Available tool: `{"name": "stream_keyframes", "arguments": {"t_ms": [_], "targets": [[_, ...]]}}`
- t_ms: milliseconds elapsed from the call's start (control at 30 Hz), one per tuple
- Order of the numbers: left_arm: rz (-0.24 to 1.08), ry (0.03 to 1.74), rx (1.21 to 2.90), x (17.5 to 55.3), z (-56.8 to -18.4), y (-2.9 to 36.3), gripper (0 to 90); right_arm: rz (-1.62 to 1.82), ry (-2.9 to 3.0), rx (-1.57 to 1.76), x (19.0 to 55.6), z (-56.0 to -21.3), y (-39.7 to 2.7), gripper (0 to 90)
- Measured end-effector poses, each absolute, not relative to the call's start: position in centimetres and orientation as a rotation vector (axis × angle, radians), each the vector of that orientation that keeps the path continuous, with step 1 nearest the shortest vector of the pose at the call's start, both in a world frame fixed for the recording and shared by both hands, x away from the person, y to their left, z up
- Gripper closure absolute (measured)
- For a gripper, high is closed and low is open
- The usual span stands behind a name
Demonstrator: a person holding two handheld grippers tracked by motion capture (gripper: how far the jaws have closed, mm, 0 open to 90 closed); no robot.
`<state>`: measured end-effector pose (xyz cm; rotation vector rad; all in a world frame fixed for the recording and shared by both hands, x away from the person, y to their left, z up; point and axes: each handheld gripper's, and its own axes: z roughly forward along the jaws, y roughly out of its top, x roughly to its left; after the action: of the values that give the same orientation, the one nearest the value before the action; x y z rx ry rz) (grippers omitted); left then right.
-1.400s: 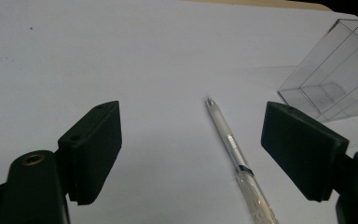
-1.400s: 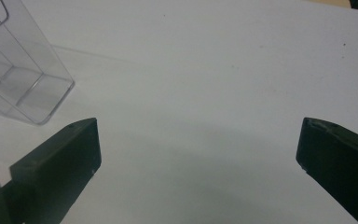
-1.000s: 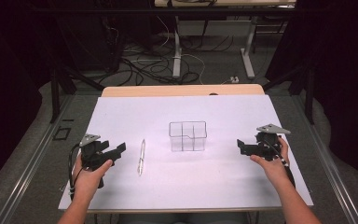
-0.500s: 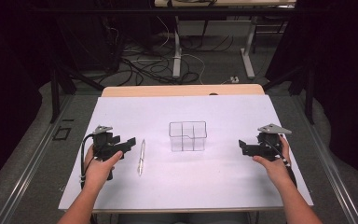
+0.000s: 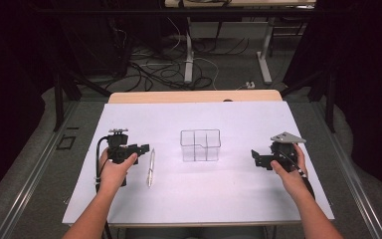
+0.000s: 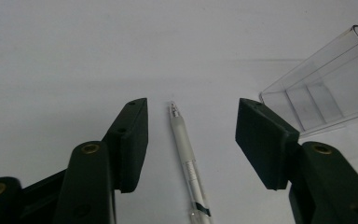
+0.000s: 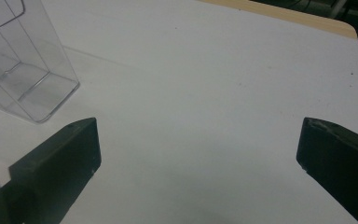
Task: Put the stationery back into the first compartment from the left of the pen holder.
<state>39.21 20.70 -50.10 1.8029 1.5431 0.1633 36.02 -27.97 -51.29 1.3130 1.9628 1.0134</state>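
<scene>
the left gripper [image 6: 191, 135] has slid in to straddle the pen [image 6: 189, 163], jaws spread (likely about to pinch), while the right gripper [image 7: 198, 149] waits, spread wide.

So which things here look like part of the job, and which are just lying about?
Likely in play:
left gripper, open astride the pen
pen
clear divided box
right gripper, open

Just around:
cables on the floor
table legs behind

White-topped rectangular table [image 5: 238, 112] stood on grey carpeted floor [image 5: 40, 164]. Beyond table: tangled black and white cables [image 5: 164, 64], white metal desk legs [image 5: 264, 50]. Surroundings dark.
</scene>
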Motion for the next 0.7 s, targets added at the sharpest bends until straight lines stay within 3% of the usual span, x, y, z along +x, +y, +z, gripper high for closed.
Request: {"name": "stream_keyframes", "arguments": {"t_ms": [700], "targets": [[-0.001,1.683,1.925,42.3,-52.1,19.4,66.0,0.995,1.980,1.352,36.1,-51.6,-28.4,0.0]]}}
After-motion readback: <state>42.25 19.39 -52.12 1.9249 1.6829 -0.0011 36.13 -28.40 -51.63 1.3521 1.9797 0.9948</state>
